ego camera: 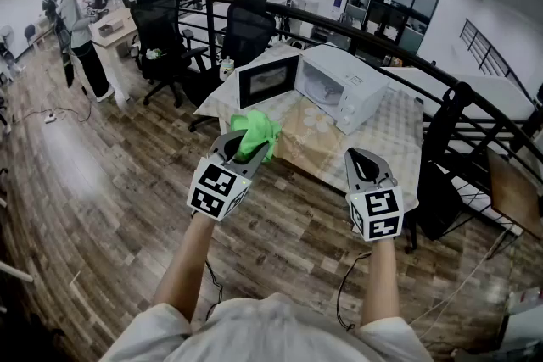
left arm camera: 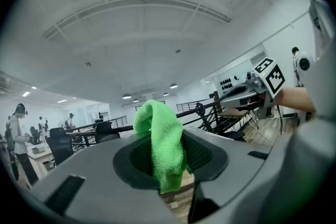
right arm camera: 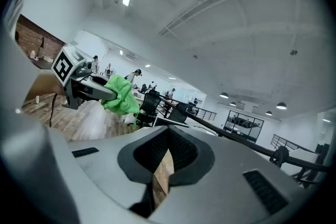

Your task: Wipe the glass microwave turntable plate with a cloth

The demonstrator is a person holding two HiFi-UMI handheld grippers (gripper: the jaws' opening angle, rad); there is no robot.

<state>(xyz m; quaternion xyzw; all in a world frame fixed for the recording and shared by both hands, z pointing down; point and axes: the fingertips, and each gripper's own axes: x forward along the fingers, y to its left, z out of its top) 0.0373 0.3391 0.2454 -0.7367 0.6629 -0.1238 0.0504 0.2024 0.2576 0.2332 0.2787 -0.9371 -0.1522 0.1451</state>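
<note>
A bright green cloth [ego camera: 254, 134] is bunched in my left gripper [ego camera: 246, 150], which is shut on it; in the left gripper view the cloth [left arm camera: 163, 144] hangs between the pads. My right gripper [ego camera: 363, 161] is shut with nothing in it, level with the left one and to its right. Both are held up in the air, short of the table. The white microwave [ego camera: 344, 85] stands on the table with its door [ego camera: 267, 80] swung open to the left. I cannot make out the glass turntable plate inside it. The right gripper view shows the cloth [right arm camera: 119, 96] at the left.
The table [ego camera: 390, 136] has a pale patterned cover. Black office chairs [ego camera: 165, 38] stand behind it on the left. A black railing [ego camera: 475, 102] curves past on the right. A person [ego camera: 81, 30] stands by a desk at the far left. A cable [ego camera: 344, 284] lies on the wooden floor.
</note>
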